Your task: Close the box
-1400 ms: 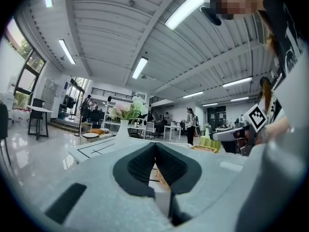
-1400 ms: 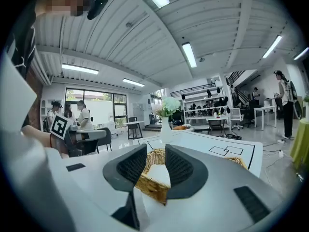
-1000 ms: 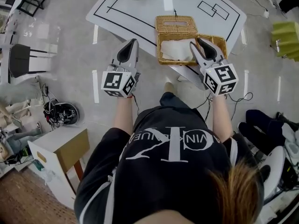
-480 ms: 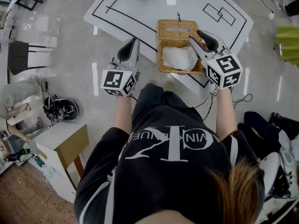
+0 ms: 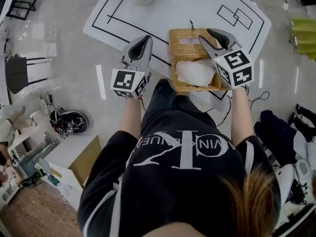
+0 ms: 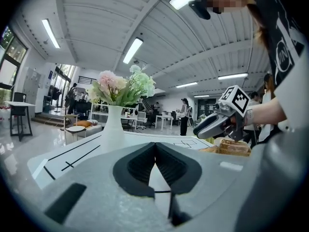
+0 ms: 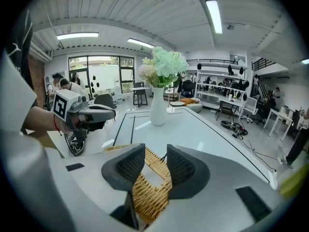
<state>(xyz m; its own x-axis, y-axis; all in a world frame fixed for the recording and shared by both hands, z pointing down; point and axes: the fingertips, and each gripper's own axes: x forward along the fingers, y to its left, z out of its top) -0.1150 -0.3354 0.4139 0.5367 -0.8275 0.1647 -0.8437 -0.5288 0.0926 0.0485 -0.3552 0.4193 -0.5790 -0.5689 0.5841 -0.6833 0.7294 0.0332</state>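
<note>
Tabletop [image 5: 197, 4]: jaws of the right gripper [image 5: 205, 34] are closing round the far lid [image 5: 180, 36] of the box [image 5: 195, 89] to fold it down; left gripper [image 5: 144, 39] is idling shut, empty.

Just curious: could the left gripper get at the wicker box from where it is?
Probably yes: the left gripper hangs beside the wicker box, only bare table between them; its jaws are shut.
</note>
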